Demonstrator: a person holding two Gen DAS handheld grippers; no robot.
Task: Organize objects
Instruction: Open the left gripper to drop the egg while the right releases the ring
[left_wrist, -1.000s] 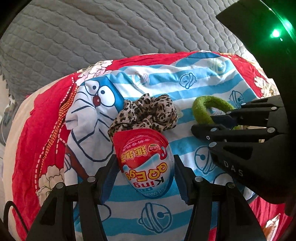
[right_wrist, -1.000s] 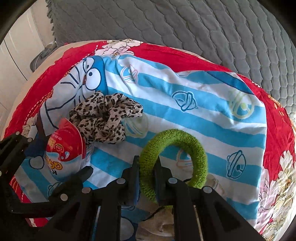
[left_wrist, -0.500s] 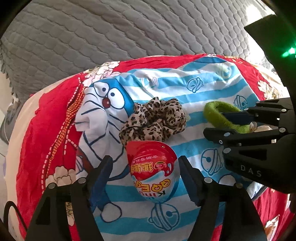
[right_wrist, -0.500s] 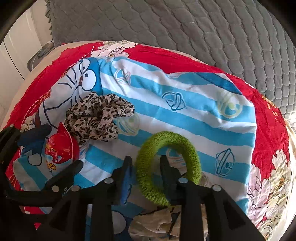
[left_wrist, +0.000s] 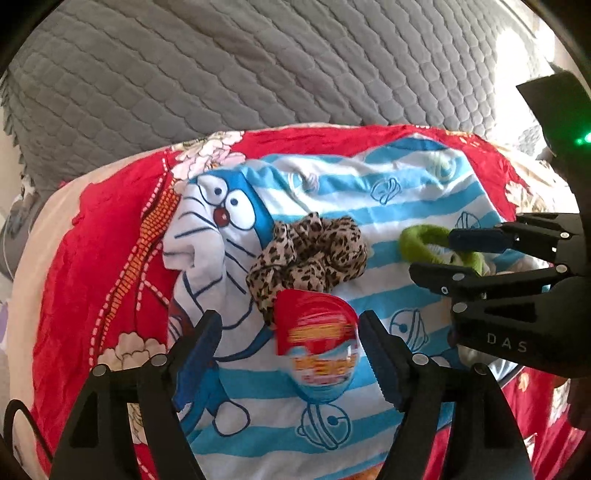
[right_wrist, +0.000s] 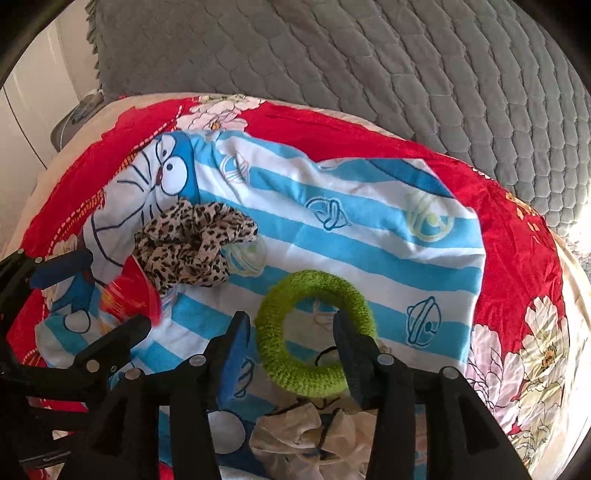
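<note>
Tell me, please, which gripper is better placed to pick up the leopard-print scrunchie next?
Left. The left gripper faces the leopard-print scrunchie, just beyond the egg toy. The right gripper, jaws opening, straddles the green ring.

Grey quilted headboard (right_wrist: 369, 48) across the far side, red floral bedspread (right_wrist: 517, 266) below it, striped blue cartoon cloth (right_wrist: 369, 236) spread on top (pretty rumpled). Harsh sunlight on the right, pale wall (right_wrist: 40, 92) far left.
</note>
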